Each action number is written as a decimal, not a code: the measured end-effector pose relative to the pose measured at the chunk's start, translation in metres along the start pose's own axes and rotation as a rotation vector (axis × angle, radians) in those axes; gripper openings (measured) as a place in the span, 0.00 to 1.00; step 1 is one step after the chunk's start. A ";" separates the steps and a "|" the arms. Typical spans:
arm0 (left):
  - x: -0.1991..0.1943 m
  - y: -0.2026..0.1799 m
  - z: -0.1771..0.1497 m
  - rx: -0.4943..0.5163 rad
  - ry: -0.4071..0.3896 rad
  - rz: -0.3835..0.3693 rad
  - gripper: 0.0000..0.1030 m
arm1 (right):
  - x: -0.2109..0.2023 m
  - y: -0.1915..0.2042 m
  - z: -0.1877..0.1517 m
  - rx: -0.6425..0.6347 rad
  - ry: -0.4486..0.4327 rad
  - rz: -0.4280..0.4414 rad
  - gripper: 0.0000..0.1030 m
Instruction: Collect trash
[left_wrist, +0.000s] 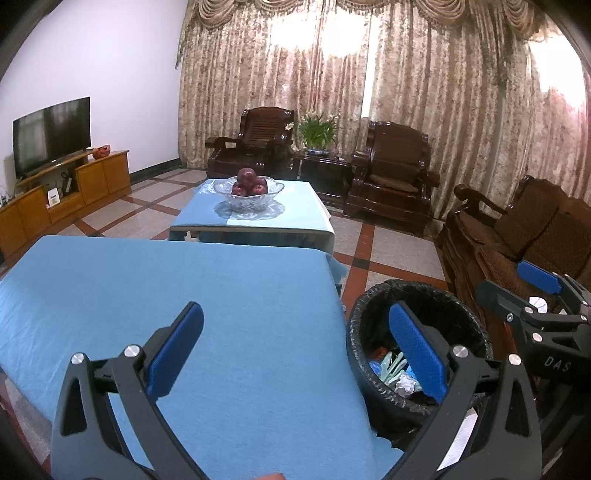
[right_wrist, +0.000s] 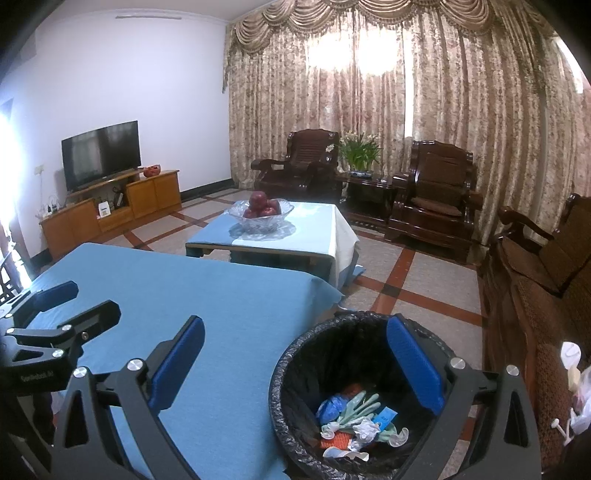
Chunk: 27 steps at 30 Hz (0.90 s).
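Evidently both grippers, left gripper (left_wrist: 295, 354) and right gripper (right_wrist: 295, 362), are hovering with fingers apart, empty, while the bin (right_wrist: 295, 354) is holding light, crumpled trash (right_wrist: 354, 424) best pinched by its folds.

Blue table (right_wrist: 221, 306) bare, bin (right_wrist: 295, 354) mouth open, sofa (right_wrist: 535, 295) flanking right

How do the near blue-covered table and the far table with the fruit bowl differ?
The near blue-covered table shows nothing on its visible top; the far table carries a clear glass bowl of red apples on a lace doily. The near table's cloth is one blue; the far table's is blue on the left and paler on the right. The black-lined trash bin stands beside the near table only. Both are cloth-covered.
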<state>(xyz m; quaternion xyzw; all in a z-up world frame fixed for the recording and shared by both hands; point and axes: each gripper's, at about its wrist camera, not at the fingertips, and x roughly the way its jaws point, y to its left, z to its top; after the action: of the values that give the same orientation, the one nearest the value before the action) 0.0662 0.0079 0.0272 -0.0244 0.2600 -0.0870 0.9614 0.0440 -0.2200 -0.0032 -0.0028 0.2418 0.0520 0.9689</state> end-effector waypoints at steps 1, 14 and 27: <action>0.001 -0.001 0.002 0.001 0.001 -0.001 0.95 | 0.000 0.000 0.001 0.001 0.000 -0.001 0.94; 0.002 -0.010 0.012 0.005 0.001 -0.009 0.95 | 0.001 -0.003 0.005 0.006 0.000 -0.002 0.94; 0.006 -0.010 0.017 0.002 0.012 -0.006 0.95 | 0.003 -0.004 0.006 0.006 0.000 -0.004 0.94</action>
<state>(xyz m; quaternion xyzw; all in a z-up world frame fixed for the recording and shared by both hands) 0.0779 -0.0031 0.0398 -0.0238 0.2656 -0.0903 0.9595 0.0498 -0.2239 0.0006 -0.0005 0.2420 0.0496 0.9690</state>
